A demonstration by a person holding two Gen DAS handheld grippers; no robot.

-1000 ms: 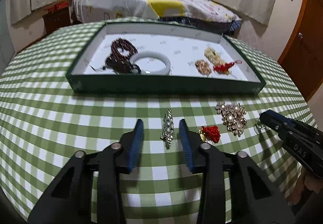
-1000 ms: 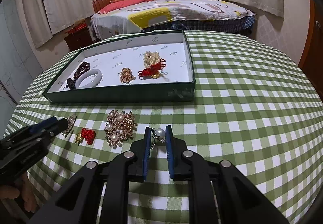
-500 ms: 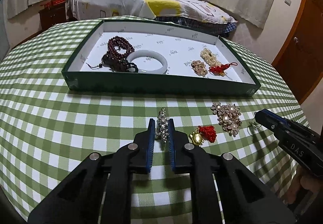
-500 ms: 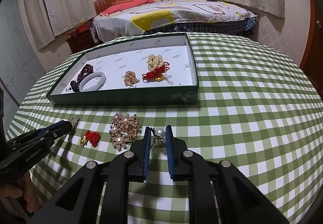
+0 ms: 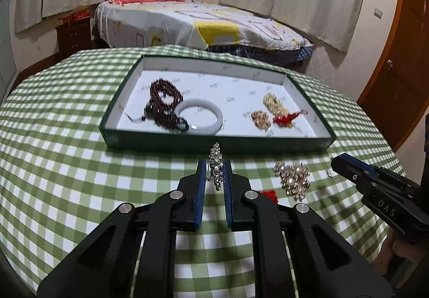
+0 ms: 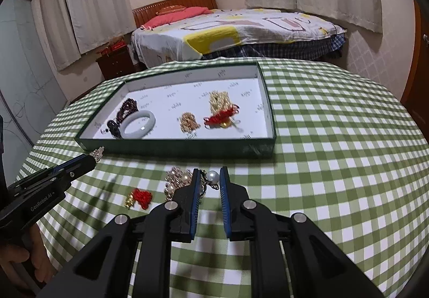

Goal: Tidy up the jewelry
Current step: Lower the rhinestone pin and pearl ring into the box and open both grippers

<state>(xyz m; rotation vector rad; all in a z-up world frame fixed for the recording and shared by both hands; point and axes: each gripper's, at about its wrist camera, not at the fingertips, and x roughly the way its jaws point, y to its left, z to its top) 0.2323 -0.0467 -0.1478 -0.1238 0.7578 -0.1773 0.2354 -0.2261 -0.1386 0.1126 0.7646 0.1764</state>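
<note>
My left gripper (image 5: 214, 172) is shut on a silver rhinestone brooch (image 5: 216, 164) and holds it above the green checked cloth, just short of the green tray (image 5: 214, 143). It also shows in the right wrist view (image 6: 91, 161). My right gripper (image 6: 210, 182) is shut on a pearl earring (image 6: 212, 177), lifted off the cloth. A pearl-and-gold brooch (image 5: 292, 177) and a red knot charm (image 6: 140, 197) lie on the cloth. The tray holds dark beads (image 5: 165, 96), a white bangle (image 5: 199, 117), gold pieces (image 5: 273, 103) and a red charm (image 5: 285, 119).
The round table's edge (image 6: 402, 217) curves close on the right and near side. A bed (image 6: 241, 29), a nightstand (image 5: 73, 36), curtains and a wooden door (image 5: 396, 70) stand beyond the table.
My left gripper closed on the rhinestone brooch and lifted it toward the tray. My right gripper rose with the pearl earring between its fingers.
</note>
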